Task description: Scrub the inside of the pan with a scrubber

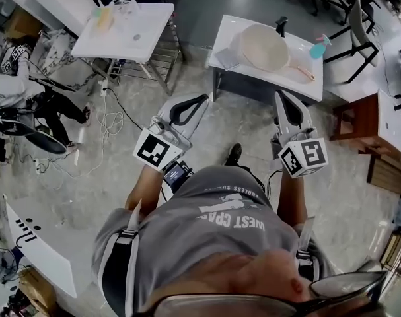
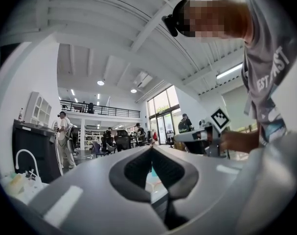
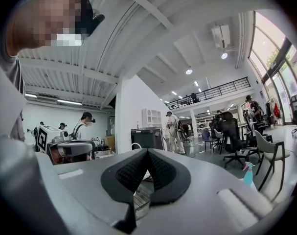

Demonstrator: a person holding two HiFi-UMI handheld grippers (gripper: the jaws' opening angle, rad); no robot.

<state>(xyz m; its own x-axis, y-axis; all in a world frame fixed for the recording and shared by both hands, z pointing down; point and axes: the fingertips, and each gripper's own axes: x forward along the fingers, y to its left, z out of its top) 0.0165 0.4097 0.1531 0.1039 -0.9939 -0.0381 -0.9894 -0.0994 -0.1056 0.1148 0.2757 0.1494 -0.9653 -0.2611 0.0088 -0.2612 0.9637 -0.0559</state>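
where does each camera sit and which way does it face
Head view: on the person's head, facing steeply down at the pan on the table; shows shirt, forearms, left gripper, right gripper.
Left gripper view: on the left gripper, facing level across the hall; shows its shut fingers, the person's torso.
Right gripper view: on the right gripper, facing level; shows its shut fingers, a shoulder.
Shared: each gripper view catches the other gripper.
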